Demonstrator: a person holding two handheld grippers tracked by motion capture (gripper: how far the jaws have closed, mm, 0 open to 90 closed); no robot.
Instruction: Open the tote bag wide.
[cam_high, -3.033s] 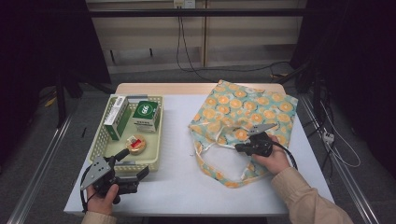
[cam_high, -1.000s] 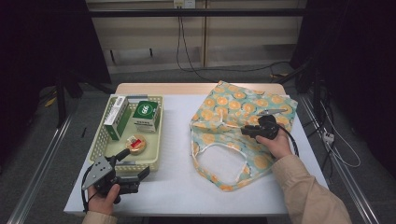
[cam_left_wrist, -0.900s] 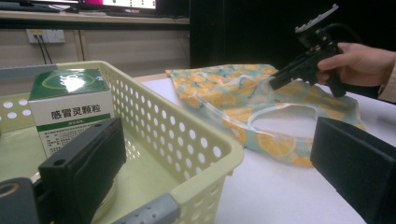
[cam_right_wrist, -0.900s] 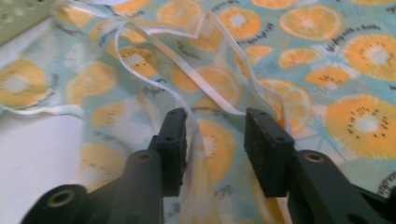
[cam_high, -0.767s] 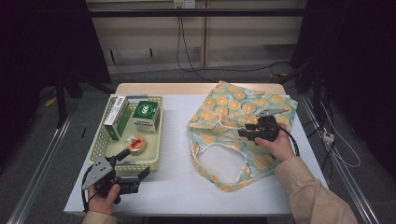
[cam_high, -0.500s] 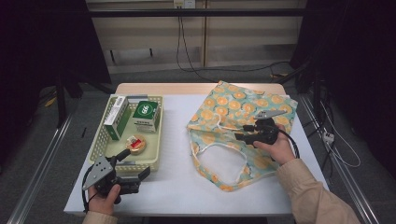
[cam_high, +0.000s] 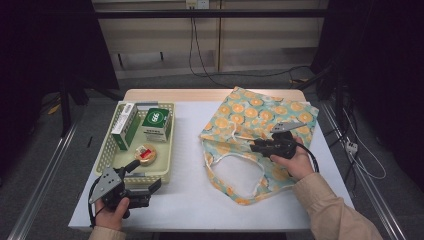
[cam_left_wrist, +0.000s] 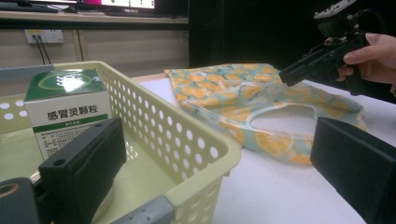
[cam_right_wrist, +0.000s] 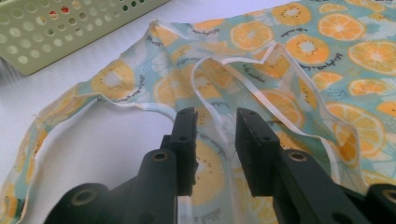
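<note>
My left black two-jaw gripper (cam_left_wrist: 210, 177) is hiding the bottom of the green and white cardboard box (cam_left_wrist: 65, 109), and the picture's edge is cutting off the pale yellow plastic basket (cam_left_wrist: 205, 154). My right black gripper (cam_right_wrist: 212, 140) is covering part of the orange-print cloth bag (cam_right_wrist: 299, 60). The bag's small writing is looking too tiny to read.

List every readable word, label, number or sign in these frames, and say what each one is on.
"感冒灵颗粒": front of the green-and-white medicine box in the cream basket.
White round logo on that box's green top in the high view: too small to read.
Long green-and-white box: print too small to read.
Round red-labelled tin: label blurred.
Small dark script on the orange-print fabric bag: illegible.
</note>
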